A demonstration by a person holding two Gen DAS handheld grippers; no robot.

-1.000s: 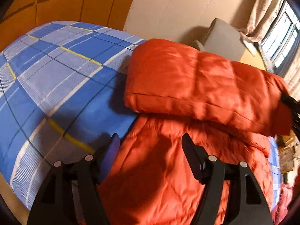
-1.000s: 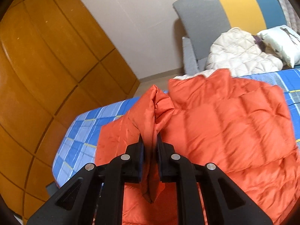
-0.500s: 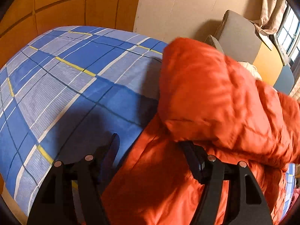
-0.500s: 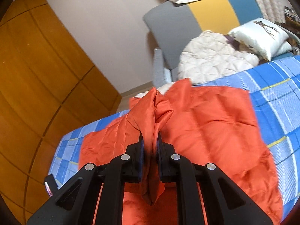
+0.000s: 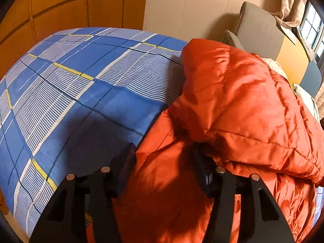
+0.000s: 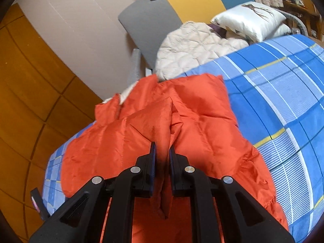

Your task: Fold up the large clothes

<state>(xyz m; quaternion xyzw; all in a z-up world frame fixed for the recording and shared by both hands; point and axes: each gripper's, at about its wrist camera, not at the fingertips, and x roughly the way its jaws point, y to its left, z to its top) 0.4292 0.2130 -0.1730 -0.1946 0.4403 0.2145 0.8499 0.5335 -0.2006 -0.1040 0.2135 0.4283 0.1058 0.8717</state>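
On the bed [image 6: 283, 85] | orange jacket [image 6: 202, 125] spread, one part doubled over | right gripper [image 6: 162, 151] pinches a raised fold | left gripper [image 5: 162, 158] gapes wide astride the jacket edge, gripping nothing | step: mid-fold, likely | next: lay fold flat, release.

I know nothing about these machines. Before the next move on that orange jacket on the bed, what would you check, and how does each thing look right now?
1. Right gripper has a firm hold on the orange jacket: ok, shut on a raised fold.
2. Left gripper free to grasp: ok, open, jacket fabric between its fingers.
3. Left gripper's right fingertip visible: not ok, the folded layer covers it.
4. Jacket fully on the bedsheet: cannot tell, the far edge nears the bed's end.
5. White quilted garment clear of the jacket: cannot tell, they appear to meet.
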